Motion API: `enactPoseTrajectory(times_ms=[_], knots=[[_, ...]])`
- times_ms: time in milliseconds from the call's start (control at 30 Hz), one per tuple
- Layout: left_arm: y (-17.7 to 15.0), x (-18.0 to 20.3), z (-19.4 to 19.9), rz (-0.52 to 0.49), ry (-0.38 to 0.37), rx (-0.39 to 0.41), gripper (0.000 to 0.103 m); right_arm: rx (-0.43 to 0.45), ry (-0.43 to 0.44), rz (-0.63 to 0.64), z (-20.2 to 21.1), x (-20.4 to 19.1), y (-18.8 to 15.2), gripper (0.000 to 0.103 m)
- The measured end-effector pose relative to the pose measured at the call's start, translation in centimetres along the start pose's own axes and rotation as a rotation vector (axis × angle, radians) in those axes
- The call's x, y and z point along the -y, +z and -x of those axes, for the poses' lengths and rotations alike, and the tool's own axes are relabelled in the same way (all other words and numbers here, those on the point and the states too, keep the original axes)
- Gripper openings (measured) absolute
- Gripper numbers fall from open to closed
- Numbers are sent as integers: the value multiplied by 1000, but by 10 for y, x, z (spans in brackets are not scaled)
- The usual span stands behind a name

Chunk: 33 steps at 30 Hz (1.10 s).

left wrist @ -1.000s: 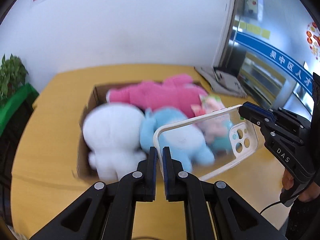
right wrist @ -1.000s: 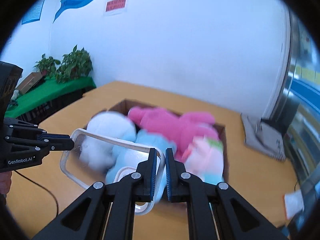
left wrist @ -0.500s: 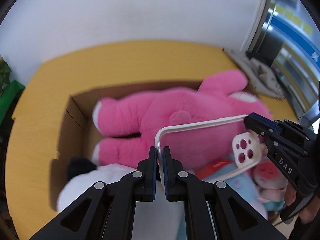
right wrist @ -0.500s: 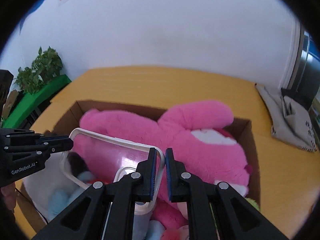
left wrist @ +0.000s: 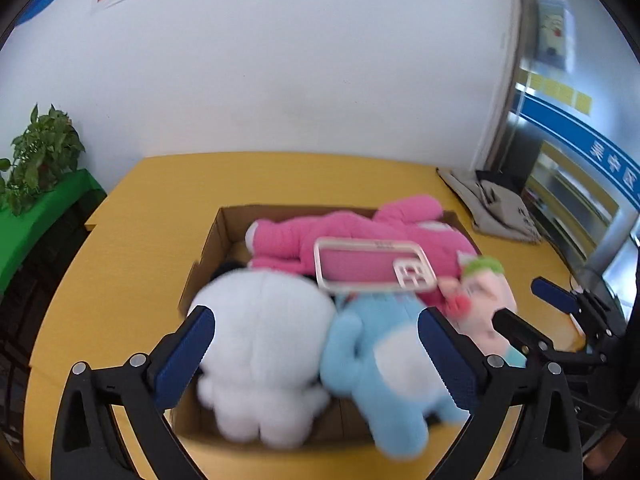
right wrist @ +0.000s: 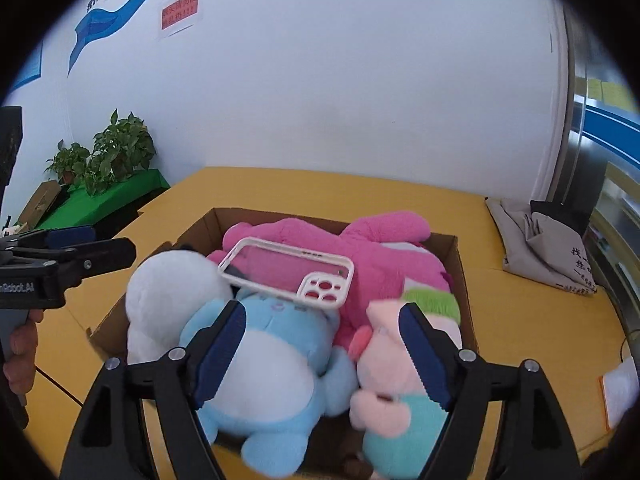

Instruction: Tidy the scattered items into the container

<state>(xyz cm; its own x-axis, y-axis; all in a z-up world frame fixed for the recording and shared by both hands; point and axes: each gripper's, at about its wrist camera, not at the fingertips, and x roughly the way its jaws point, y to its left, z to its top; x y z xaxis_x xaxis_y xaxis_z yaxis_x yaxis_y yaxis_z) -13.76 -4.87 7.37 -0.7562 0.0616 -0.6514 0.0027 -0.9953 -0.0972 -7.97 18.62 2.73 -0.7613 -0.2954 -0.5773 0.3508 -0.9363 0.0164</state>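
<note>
Released since half a second ago, the phone case (right wrist: 286, 272) now lies flat atop the pink plush (right wrist: 384, 256) inside the cardboard box (right wrist: 460, 280), long axis running left-right across it. Both claws have backed away toward the box's near side, the left claw (left wrist: 316, 356) and right claw (right wrist: 322, 350) each spread wide and empty, level, facing the box over the yellow tabletop (right wrist: 540, 320).

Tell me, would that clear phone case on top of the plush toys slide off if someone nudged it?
Probably. The phone case looks like thin, smooth plastic, so likely light and slippery. It lies tilted across the pink plush and blue plush, soft uneven support, so a nudge could shift it. It would likely stay in the cardboard box.
</note>
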Motion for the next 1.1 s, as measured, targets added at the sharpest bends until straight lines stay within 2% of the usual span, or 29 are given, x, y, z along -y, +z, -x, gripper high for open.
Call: enactPoseTrajectory(times_ms=[167,367,633,1100], knots=[[-57,22,37,-24,31,-14,103,-24,-56,-36,40,-12,-41,79],[-89,32,64,-29,29,-9,103,-32,-99,-30,72,-19,-63,79],[-107,30,78,4,7,-15,103,-51,-130,-23,87,-22,-75,79],[-113,36,81,-10,-3,-15,103,-49,-135,-13,88,-27,-77,79]])
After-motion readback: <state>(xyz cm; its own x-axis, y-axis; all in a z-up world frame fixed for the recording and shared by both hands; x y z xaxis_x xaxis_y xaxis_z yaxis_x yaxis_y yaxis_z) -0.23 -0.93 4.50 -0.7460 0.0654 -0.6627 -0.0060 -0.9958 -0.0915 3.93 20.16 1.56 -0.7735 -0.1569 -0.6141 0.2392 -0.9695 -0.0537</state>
